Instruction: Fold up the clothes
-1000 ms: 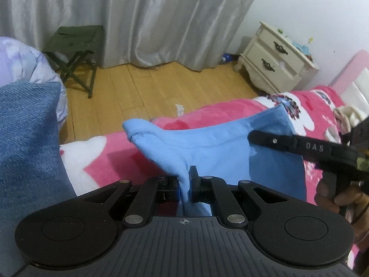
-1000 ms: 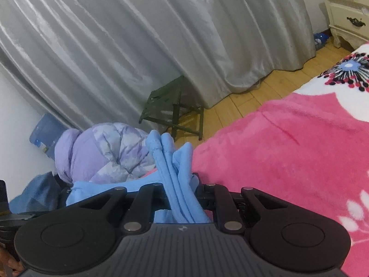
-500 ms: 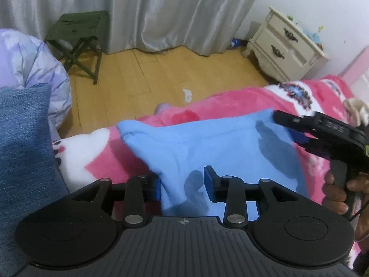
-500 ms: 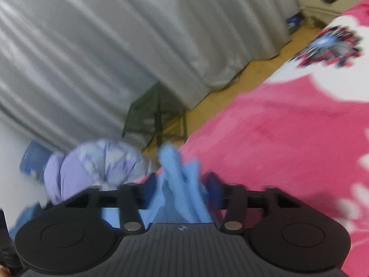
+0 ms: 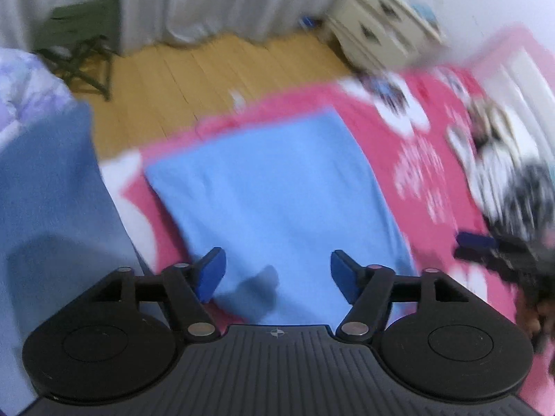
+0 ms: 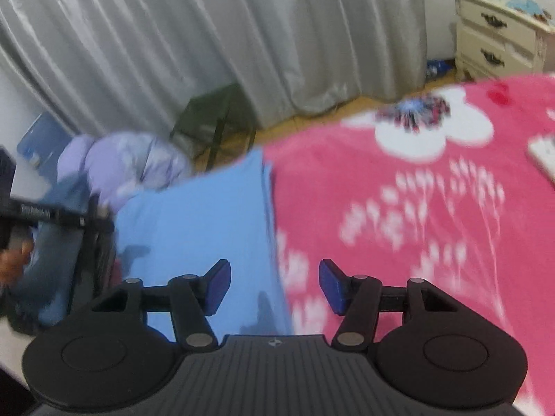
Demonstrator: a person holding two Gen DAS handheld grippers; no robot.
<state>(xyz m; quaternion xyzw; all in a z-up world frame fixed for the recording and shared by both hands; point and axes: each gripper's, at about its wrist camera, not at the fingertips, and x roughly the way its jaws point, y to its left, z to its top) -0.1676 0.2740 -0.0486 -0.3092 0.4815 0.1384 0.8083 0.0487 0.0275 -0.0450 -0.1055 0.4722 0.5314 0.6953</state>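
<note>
A light blue garment (image 5: pixel 274 187) lies folded flat as a rectangle on the pink flowered blanket (image 5: pixel 433 159). My left gripper (image 5: pixel 277 274) hovers open above the garment's near edge, with nothing between its fingers. In the right wrist view the same blue garment (image 6: pixel 197 222) lies left of centre, and my right gripper (image 6: pixel 274 282) stands open over its right edge and the blanket (image 6: pixel 399 215). The other gripper (image 6: pixel 45 215) shows at the far left there, held by a hand. Both views are motion-blurred.
Denim cloth (image 5: pixel 45 187) and a lilac quilt (image 6: pixel 131 163) sit at the bed's left end. A green folding stool (image 5: pixel 79 38) stands on the wooden floor by grey curtains (image 6: pixel 208 41). A cream nightstand (image 6: pixel 499 34) stands at the right. More clothes (image 5: pixel 503 152) lie on the bed.
Both grippers opened and let go of the blue garment, which now lies flat on the blanket. Both have pulled back and up from it.
</note>
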